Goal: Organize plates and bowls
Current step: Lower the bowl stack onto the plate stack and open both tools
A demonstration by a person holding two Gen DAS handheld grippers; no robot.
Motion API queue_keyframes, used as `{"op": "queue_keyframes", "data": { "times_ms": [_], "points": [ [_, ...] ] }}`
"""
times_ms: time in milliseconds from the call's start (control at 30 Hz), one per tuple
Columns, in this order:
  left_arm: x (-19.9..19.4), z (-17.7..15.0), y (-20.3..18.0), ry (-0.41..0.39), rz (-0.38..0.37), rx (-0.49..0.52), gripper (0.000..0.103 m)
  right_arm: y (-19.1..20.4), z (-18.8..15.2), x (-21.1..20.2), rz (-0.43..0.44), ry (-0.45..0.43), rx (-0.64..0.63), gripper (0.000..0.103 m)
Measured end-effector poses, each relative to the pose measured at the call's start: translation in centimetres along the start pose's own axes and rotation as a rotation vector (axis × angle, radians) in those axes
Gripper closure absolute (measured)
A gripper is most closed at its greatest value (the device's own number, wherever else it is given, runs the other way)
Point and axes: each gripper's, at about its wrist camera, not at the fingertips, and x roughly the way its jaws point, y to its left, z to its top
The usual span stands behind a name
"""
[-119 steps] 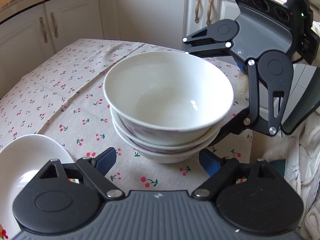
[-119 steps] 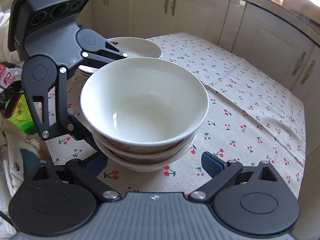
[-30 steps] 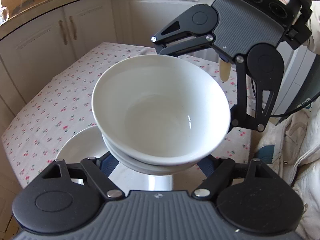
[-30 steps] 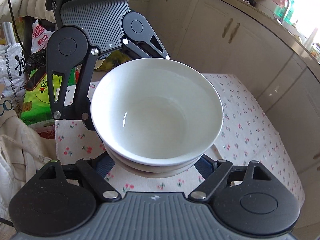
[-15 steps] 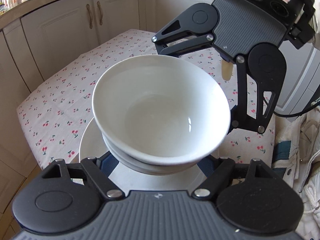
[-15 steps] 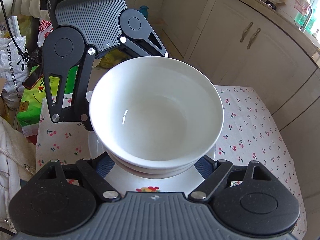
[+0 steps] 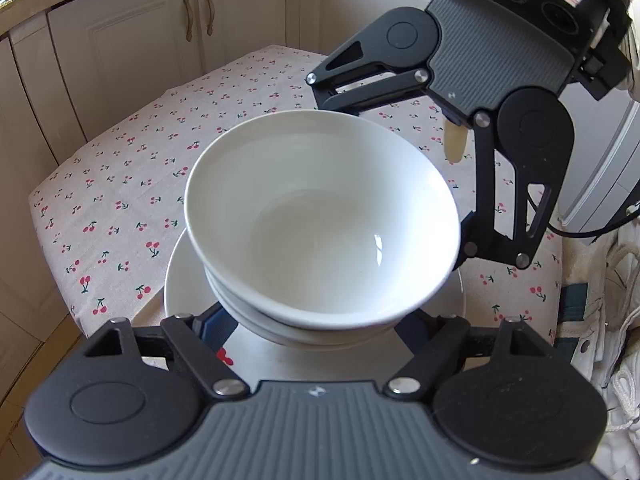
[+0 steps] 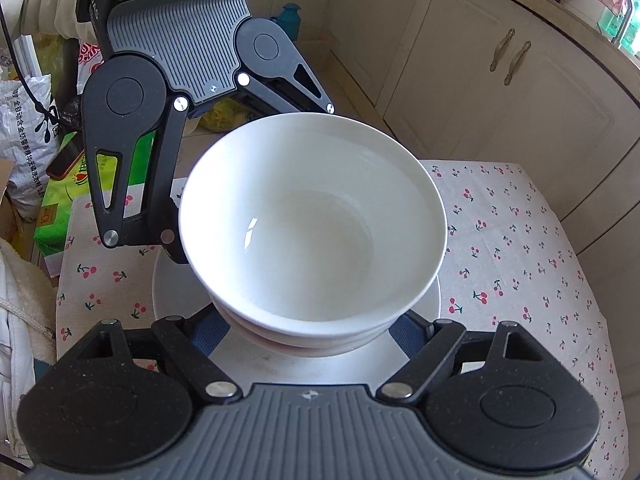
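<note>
A stack of white bowls [image 7: 320, 220] [image 8: 312, 224] hangs low over a white plate [image 7: 186, 280] [image 8: 170, 292] on the cherry-print tablecloth [image 7: 120, 184]. My left gripper [image 7: 312, 334] is shut on the lower bowls, one blue pad [image 7: 212, 328] on each side. From the opposite side my right gripper [image 8: 308, 336] is also shut on the stack, with blue pads [image 8: 402, 330] on the lower bowls. The right gripper's black linkage [image 7: 520, 152] shows behind the bowls in the left wrist view. Whether the stack touches the plate is hidden.
Cream cabinet doors [image 7: 192, 32] [image 8: 500, 92] stand close beyond the table's edges. A green box [image 8: 60, 200] and printed bags [image 8: 28, 120] lie past the table in the right wrist view. White padded fabric [image 7: 600, 300] lies beside the table.
Four seconds ago the bowls stood on the cloth. Within the last second both grippers carried the stack sideways and down, and the white plate now lies centred under it.
</note>
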Motion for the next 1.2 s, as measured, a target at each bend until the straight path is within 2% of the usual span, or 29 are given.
{"op": "queue_keyframes", "data": {
  "times_ms": [733,833,933,1067,1200],
  "points": [
    [0.0,-0.1,0.5,0.000,-0.015,-0.024,0.020,-1.4,-0.1,0.8,0.033,-0.005,0.053,0.013],
    [-0.3,-0.3,-0.1,-0.010,0.014,-0.017,0.020,-1.1,-0.2,0.6,0.013,-0.009,0.056,0.012],
    [-0.9,-0.4,-0.7,-0.029,0.043,-0.034,0.018,-0.7,-0.2,-0.3,-0.003,-0.035,0.085,0.003],
    [-2.6,-0.8,-2.0,-0.068,0.094,-0.049,0.009,0.7,-0.3,-1.8,-0.071,-0.036,0.094,0.002],
    [-4.2,-1.5,-4.6,-0.099,0.187,-0.032,0.007,2.9,-0.9,-3.8,-0.158,-0.033,0.107,0.000]
  ]
}}
